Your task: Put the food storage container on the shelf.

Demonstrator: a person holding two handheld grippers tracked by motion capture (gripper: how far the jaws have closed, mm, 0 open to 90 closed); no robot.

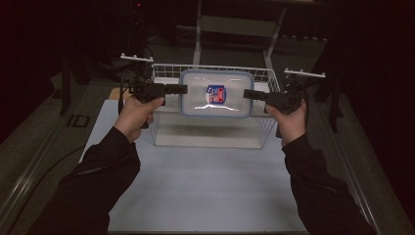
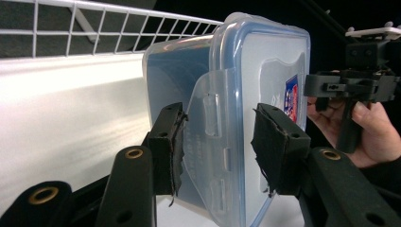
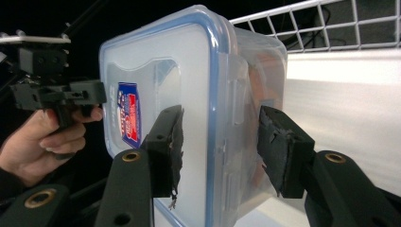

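Note:
A clear plastic food container (image 1: 216, 93) with a blue-rimmed lid and a red and blue label hangs level over a white wire basket (image 1: 166, 71). My left gripper (image 1: 183, 89) holds its left end and my right gripper (image 1: 246, 93) its right end. In the left gripper view the pads of my left gripper (image 2: 217, 137) clamp the container's (image 2: 265, 71) side latch. In the right gripper view my right gripper (image 3: 220, 142) pinches the lid edge and wall of the container (image 3: 165, 61).
The basket stands at the far side of a white tabletop (image 1: 195, 181), with its wire rim (image 2: 94, 28) just behind the container. Dark floor and metal stand legs (image 1: 198, 34) lie beyond. Cables trail from both grippers.

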